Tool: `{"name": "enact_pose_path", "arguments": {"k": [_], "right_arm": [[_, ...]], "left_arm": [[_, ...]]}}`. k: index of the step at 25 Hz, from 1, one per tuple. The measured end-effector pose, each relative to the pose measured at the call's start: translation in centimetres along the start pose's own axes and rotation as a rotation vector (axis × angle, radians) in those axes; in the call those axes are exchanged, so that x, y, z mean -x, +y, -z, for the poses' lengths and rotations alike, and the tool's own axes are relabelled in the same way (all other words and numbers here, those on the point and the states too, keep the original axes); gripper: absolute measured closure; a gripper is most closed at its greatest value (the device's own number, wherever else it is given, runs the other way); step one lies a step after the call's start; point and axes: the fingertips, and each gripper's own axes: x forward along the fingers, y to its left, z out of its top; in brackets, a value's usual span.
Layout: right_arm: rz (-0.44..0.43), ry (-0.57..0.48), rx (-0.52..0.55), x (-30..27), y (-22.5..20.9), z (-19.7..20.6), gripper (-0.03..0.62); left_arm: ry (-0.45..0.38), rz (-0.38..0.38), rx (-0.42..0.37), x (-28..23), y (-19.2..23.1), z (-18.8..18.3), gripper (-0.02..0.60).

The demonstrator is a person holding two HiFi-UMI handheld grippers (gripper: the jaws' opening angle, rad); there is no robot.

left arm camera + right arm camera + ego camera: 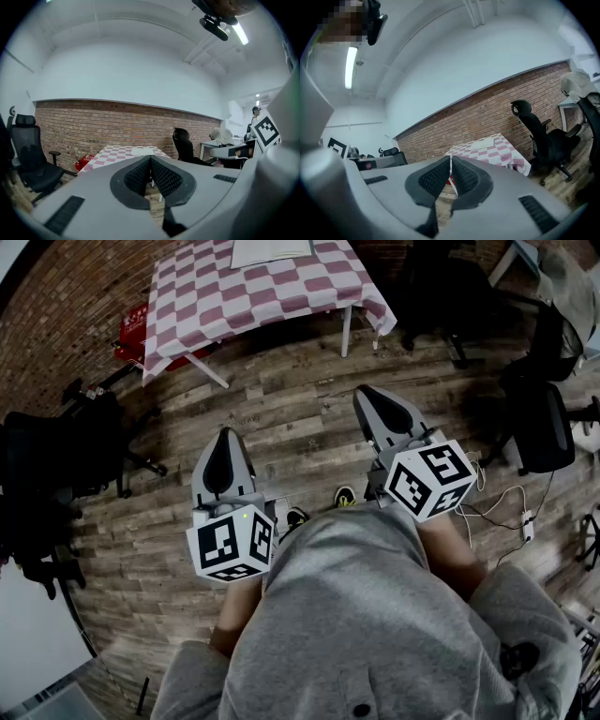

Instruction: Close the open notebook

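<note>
- The person's grey top point(366, 615) fills the bottom of the head view. Just beyond it, both grippers are held out in front of the body over the wood floor point(281, 399).
- Left gripper point(225, 437): its jaws are pressed together with nothing between them.
- Right gripper point(366, 395): it is clenched and empty as well.
- The notebook point(272, 249) lies open and flat on the table point(253, 296), which has a checked cloth. It sits at the far edge of the head view, well apart from both grippers. Each gripper view shows it only as a pale sheet beyond the jaw tips.
- Done so far, by my reading: nothing, since the notebook is open and untouched.
- Left to do: the whole task. The person likely has to get to the table, bring a gripper to one cover's edge, and fold that cover over until the notebook lies shut.
</note>
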Motion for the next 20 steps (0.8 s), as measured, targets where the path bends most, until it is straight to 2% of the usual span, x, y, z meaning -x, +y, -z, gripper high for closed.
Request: {"name": "enact_pose_path", "arguments": {"k": [12, 20], "right_arm": [[-0.067, -0.003, 0.014, 0.2, 1.1, -0.8, 0.562], [-0.108, -0.001, -0.001, 0.8, 0.2, -0.4, 0.562]], "left_arm": [[-0.012, -0.019, 0.007, 0.9, 0.2, -0.6, 0.572], [-0.02, -0.022, 0.0, 1.2, -1.3, -0.9, 0.572]]}}
